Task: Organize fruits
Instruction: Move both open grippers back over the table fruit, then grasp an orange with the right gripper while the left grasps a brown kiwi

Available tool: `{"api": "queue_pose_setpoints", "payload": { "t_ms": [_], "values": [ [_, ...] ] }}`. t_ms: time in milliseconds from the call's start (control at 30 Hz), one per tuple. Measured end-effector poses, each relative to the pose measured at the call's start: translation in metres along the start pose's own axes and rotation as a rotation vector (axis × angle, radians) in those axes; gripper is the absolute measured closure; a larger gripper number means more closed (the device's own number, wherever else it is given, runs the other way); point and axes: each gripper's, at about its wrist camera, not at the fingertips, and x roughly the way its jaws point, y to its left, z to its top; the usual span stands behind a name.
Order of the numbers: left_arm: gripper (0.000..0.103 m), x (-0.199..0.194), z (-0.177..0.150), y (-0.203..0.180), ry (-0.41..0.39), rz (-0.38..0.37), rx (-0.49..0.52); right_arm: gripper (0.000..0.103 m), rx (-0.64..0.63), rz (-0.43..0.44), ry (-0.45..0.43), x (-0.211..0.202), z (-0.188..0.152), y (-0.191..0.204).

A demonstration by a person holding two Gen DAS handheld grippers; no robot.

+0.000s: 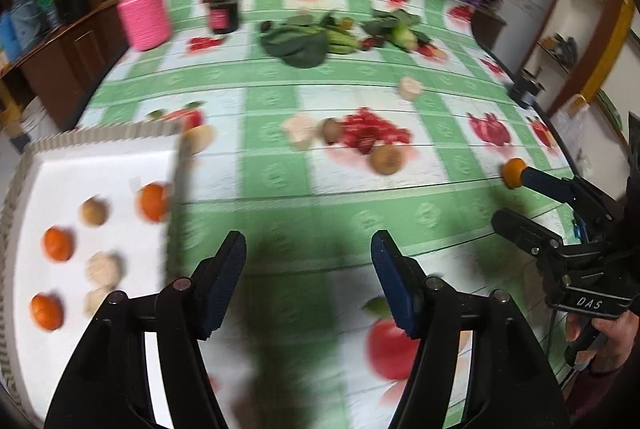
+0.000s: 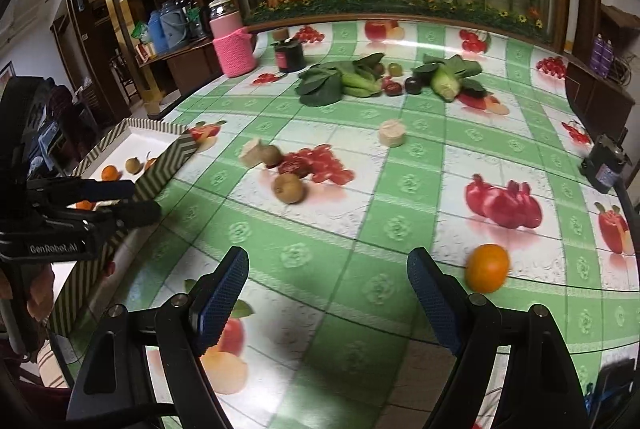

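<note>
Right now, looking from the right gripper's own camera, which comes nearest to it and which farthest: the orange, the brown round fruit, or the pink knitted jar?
1. The orange, on the cloth just right of the right gripper.
2. The brown round fruit, mid-table, ahead and slightly left.
3. The pink knitted jar, far back left, by the table's edge.

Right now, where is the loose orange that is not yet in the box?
The orange lies on the tablecloth just right of the right gripper, whose jaws are open and empty, below the printed pomegranates; the left wrist view shows it far right.
</note>
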Motion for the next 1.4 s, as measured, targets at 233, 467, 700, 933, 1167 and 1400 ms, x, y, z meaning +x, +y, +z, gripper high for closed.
{"api": "queue_pose_setpoints", "payload": {
  "t_ms": [233,467,700,933,1167,1400],
  "values": [
    [0.039,0.035,0.021,-0.036,0.034,-0.047,0.050,0.019,0.038,-0.045,-0.012,-0.015,-0.009,-0.039],
    [0.039,0.057,0.033,-0.054,0.051,-0.048,0.057,0.019,0.125,-0.078,-0.007,-0.020,-0.022,-0.085],
    [0.039,0.071,0.040,-0.063,0.062,-0.043,0.053,0.022,0.115,-0.068,0.034,0.006,-0.015,-0.098],
    [0.064,0.083,0.043,-0.064,0.071,-0.031,0.054,0.069,0.082,-0.065,0.076,0.028,-0.014,-0.098],
    [0.078,0.079,0.039,-0.058,0.058,-0.012,0.061,0.069,0.086,-0.061,0.061,0.022,-0.017,-0.097],
    [0.078,0.053,0.030,-0.048,0.029,-0.008,0.049,0.069,0.086,-0.040,0.039,0.007,-0.021,-0.083]
  ]
}}
